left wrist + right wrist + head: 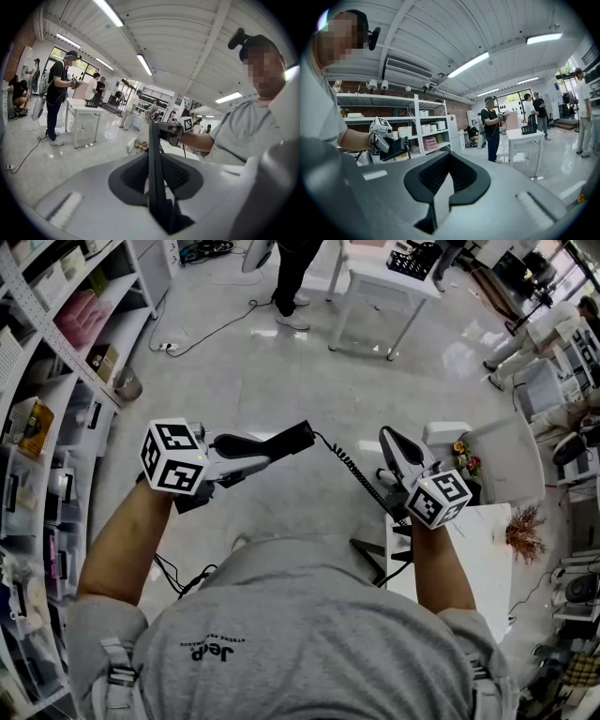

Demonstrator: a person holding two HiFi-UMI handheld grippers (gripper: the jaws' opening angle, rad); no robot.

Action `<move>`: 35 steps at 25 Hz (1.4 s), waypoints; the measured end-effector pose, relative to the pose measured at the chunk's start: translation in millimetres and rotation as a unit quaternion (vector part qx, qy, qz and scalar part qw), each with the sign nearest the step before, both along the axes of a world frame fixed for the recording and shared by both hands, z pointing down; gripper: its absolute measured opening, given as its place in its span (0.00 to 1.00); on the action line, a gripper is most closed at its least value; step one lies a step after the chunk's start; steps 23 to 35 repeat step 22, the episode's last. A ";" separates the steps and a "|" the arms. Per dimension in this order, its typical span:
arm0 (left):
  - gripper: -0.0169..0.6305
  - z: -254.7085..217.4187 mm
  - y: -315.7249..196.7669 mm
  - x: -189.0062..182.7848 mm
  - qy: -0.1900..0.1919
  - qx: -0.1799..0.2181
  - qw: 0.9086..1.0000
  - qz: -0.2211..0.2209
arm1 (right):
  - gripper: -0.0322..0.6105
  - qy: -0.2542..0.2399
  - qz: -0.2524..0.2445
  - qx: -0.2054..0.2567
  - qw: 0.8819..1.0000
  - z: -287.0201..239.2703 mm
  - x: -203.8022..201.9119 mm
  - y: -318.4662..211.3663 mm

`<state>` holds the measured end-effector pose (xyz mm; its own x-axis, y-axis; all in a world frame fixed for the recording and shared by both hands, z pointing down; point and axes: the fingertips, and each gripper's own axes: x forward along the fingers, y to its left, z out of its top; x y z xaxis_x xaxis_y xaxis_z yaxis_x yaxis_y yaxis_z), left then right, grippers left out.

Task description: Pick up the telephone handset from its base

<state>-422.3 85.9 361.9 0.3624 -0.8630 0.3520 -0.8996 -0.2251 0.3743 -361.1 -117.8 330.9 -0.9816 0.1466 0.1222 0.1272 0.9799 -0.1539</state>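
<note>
My left gripper (pixel 262 457) is held level in front of my chest, shut on the black telephone handset (pixel 281 439), which sticks out to the right past its jaws. In the left gripper view the handset (pixel 154 173) stands edge-on between the pads of the left gripper (pixel 154 161). A coiled black cord (pixel 361 479) runs from the handset's end down behind my right gripper (pixel 389 437). The right gripper's jaws are shut with nothing in them, as the right gripper view also shows (pixel 447 161). I cannot make out the telephone base.
A white table (pixel 478 549) with a dried plant (pixel 525 531) stands low at the right. Shelving (pixel 56 381) lines the left side. Another white table (pixel 384 282) and a standing person (pixel 291 277) are farther off across the shiny floor.
</note>
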 end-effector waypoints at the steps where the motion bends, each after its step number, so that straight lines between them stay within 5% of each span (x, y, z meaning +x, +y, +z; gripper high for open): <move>1: 0.24 -0.2 -0.3 -0.3 0.000 0.000 1.000 0.000 | 0.05 0.001 0.001 0.001 1.000 0.0 -0.2 -0.8; 35: 0.24 -5.1 -0.5 -2.0 0.001 0.006 1.000 0.001 | 0.05 0.011 -0.003 0.007 1.000 -0.1 -1.1 0.3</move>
